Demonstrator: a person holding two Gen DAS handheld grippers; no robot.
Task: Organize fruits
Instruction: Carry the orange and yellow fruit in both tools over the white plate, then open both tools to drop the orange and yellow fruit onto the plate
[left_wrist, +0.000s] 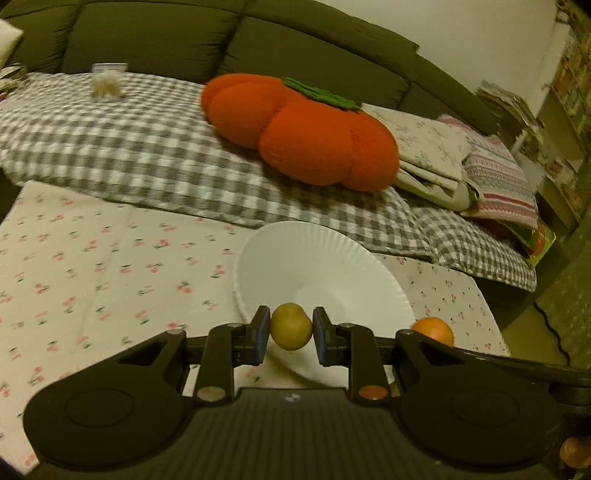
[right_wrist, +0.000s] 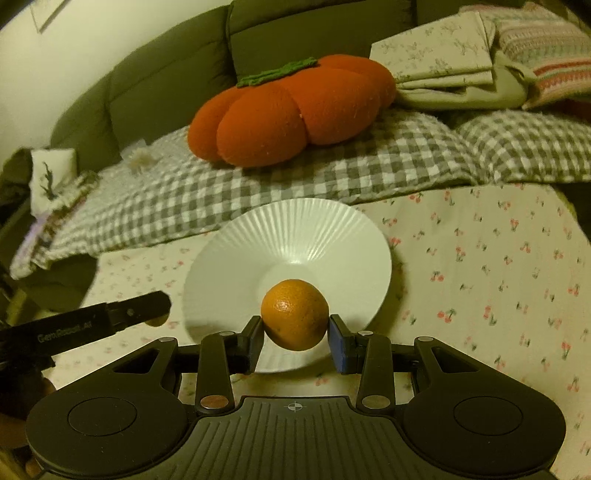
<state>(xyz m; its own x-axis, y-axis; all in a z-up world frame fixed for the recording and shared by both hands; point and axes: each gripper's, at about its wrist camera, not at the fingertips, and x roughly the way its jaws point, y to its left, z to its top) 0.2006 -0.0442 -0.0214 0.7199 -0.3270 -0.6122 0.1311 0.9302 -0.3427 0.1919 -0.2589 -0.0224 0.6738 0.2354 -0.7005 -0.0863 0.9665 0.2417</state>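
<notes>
**Two round fruits held over one plate**

The left gripper (left_wrist: 291, 330) was clamped on a small yellow-green fruit (left_wrist: 291, 326), the right gripper (right_wrist: 295, 325) on an orange (right_wrist: 294, 319), both above the near rim of the white plate (right_wrist: 295, 236). Released from that height or too near the edge, either would likely roll off onto the tablecloth (right_wrist: 498, 266); the two grippers, crowding together, might also collide.

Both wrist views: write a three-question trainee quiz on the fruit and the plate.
1. True or false: the left gripper holds a yellow-green fruit.
2. What does the right gripper hold? A) a banana B) an orange C) nothing
3. Fill in: the white plate holds ___ fruit.

Key: 1 true. 2 B. 3 no; both fruits are clamped between fingers in front of the plate, which sits on the cherry-print cloth.
</notes>
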